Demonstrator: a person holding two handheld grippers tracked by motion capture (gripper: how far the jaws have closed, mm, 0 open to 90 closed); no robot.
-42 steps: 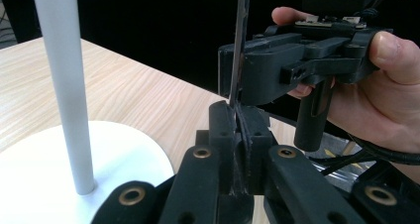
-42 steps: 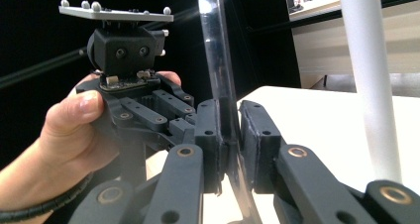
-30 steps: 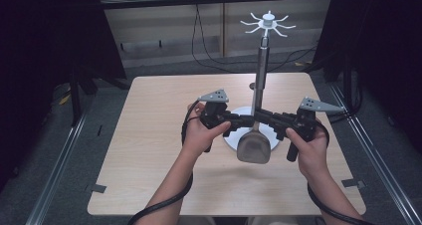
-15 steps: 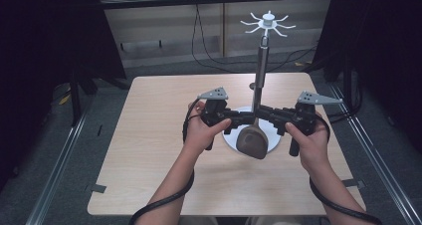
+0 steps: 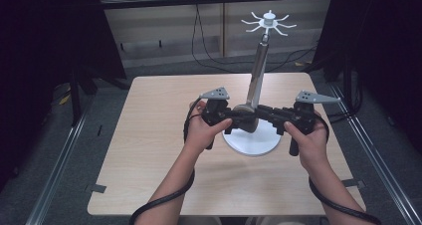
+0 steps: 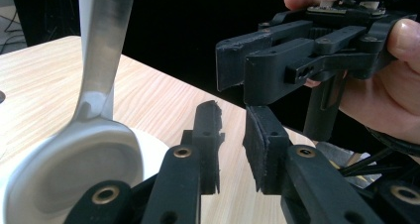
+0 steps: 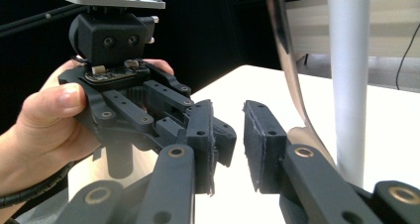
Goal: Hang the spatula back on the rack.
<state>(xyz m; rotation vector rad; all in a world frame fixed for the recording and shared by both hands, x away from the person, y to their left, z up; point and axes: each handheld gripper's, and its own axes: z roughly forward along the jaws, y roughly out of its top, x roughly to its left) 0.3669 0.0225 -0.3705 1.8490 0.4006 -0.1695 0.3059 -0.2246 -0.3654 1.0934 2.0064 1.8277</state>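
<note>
Over the wooden surface (image 5: 149, 150), 2 claws, left (image 5: 238, 121) and right (image 5: 264, 114), both with jaws apart and empty, flank a metal spoon (image 5: 251, 103) leaning on the white stand (image 5: 251, 141); next, probably, gripping its handle

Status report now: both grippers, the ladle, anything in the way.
Left gripper open, right gripper open, facing each other over the white base. Ladle leans upright between them, bowl low, held by neither. Rack pole close behind it.

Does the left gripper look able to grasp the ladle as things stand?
Probably yes: the left gripper has open jaws, and the ladle sits just beside them with nothing between.
</note>
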